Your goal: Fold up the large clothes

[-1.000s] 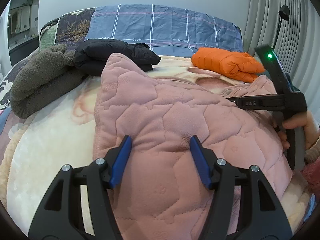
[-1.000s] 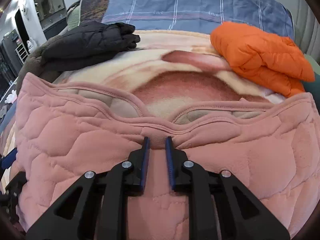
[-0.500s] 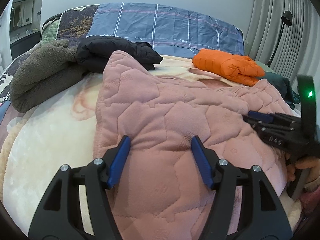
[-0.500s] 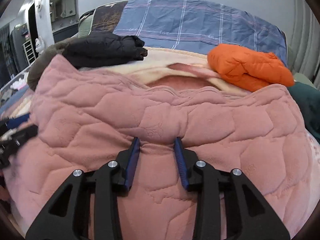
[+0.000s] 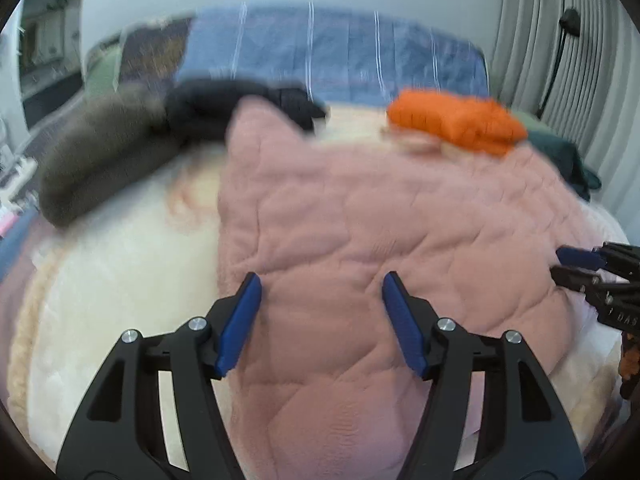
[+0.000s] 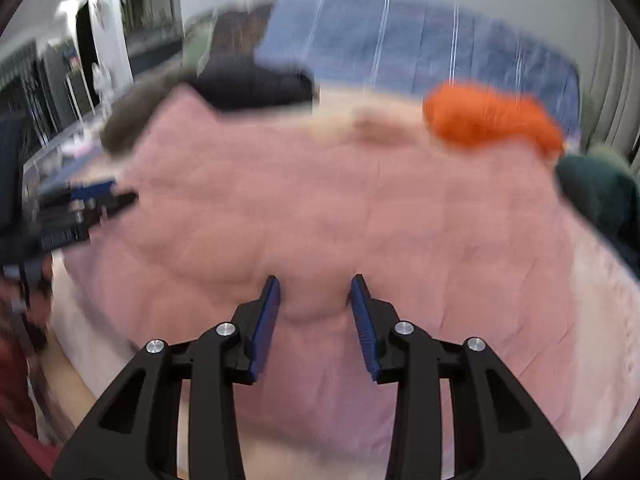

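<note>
A pink quilted garment (image 5: 380, 208) (image 6: 360, 200) lies spread over the cream blanket (image 5: 120, 260) on the bed. My left gripper (image 5: 322, 280) hovers open over its near left part, pads wide apart and nothing pinched; it also shows, blurred, at the left edge of the right wrist view (image 6: 116, 196). My right gripper (image 6: 316, 280) is over the garment's near edge. Its jaws are opening, and a small hump of pink fabric sits loose between the pads. In the left wrist view the right gripper (image 5: 576, 264) is at the garment's right edge.
Folded clothes lie at the back of the bed: an orange jacket (image 5: 456, 120), a black jacket (image 5: 224, 108), a brown fleece (image 5: 100, 152) and a dark green garment (image 5: 568, 156). Blue plaid bedding (image 5: 340, 60) is behind them. A person's hand and red sleeve (image 6: 24, 320) are at the left.
The right gripper let go of the garment's edge, opened, and drew back toward the near right side. The pink garment now lies closed and flatter. The left gripper stayed put.
</note>
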